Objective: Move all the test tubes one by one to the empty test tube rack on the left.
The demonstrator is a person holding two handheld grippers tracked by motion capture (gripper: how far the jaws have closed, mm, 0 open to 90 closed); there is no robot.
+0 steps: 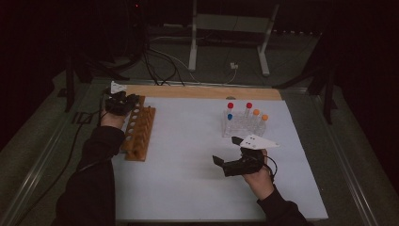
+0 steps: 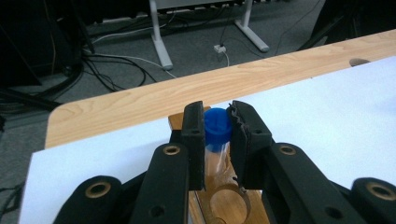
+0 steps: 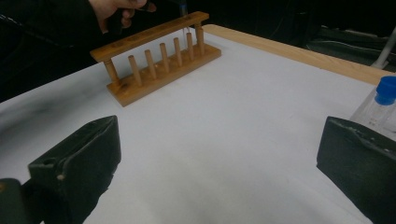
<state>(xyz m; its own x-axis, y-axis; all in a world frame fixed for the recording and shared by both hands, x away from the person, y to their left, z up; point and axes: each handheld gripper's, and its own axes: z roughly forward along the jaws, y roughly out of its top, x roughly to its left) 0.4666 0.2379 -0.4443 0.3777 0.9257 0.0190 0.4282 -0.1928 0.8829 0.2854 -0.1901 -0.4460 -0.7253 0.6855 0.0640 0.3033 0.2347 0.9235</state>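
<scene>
1. Left gripper (image 2: pixel 218 135): jaws clamped on a blue-capped tube (image 2: pixel 217 125) just below the cap, at the far end of the wooden rack (image 1: pixel 139 133), which lies at about 9 o'clock on the worktop (image 1: pixel 188 188). The tube's lower part hangs over a rack hole. Risk: whether the tube's foot is lined up with the hole cannot be told; if it is off, it would probably catch on the top bar and tip in the grip.

2. Grip point: the pads hold high on smooth clear plastic. Risk: the tube may swing or slip down between the jaws if pushed against the rack.

3. Wooden rack: stands free on the white sheet, with nothing seen to steady it. Risk: a sideways nudge from the left gripper would likely slide or topple it.

4. Right gripper (image 1: pixel 225 165): jaws wide apart, holding nothing, at about 5 o'clock, with its open jaws pointing across the sheet towards the rack.

5. Clear rack (image 1: pixel 241 126) of capped tubes, at about 2 o'clock, just beyond the right gripper. Risk: a careless lift of that hand could knock it.
</scene>
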